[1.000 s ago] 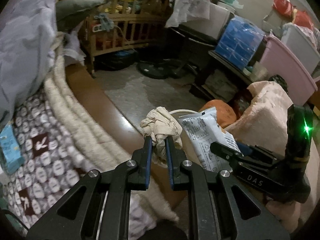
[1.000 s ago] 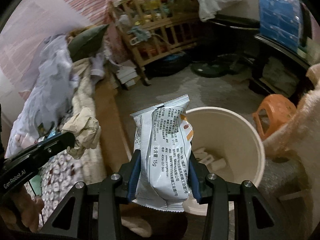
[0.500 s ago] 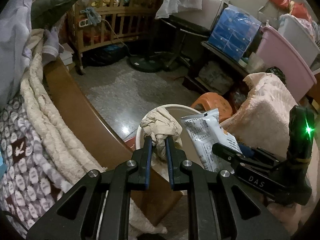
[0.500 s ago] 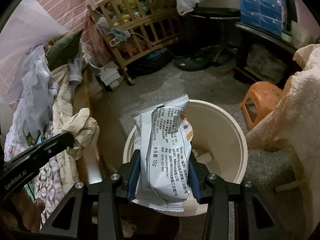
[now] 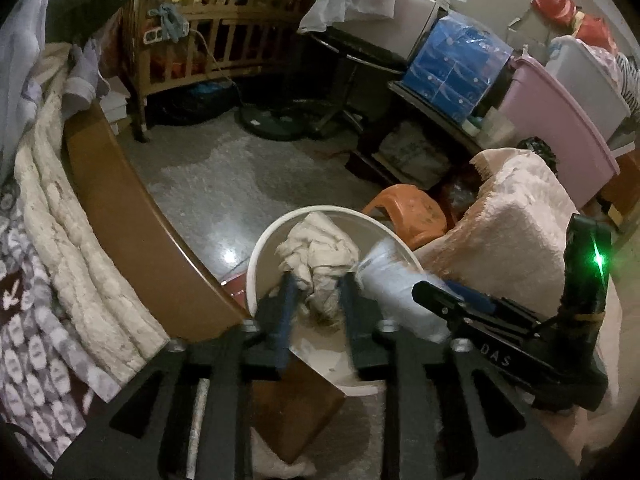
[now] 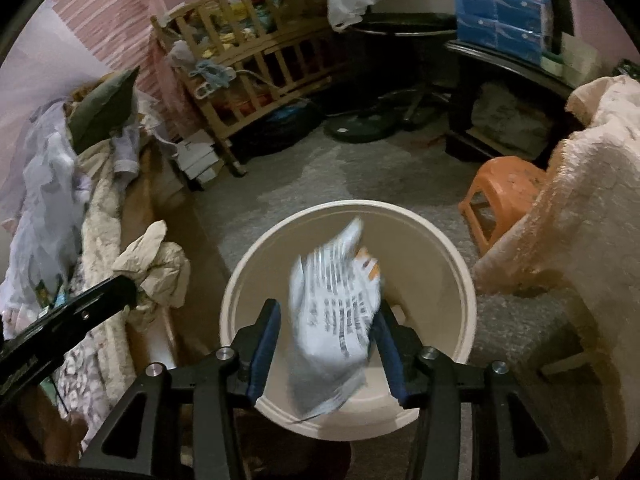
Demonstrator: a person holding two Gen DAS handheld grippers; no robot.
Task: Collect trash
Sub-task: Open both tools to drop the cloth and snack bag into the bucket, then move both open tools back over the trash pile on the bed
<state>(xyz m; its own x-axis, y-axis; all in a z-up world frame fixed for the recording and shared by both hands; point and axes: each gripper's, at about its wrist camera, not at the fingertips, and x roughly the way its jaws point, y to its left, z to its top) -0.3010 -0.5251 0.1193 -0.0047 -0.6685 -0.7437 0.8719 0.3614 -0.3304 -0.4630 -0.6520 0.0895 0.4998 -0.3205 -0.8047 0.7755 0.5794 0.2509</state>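
Released snack packet, motion-blurred

You see a grey floor with a round white bin standing on it. Near the bin stands a small orange stool. A wooden crib stands farther back.

Both grippers angled down, opening
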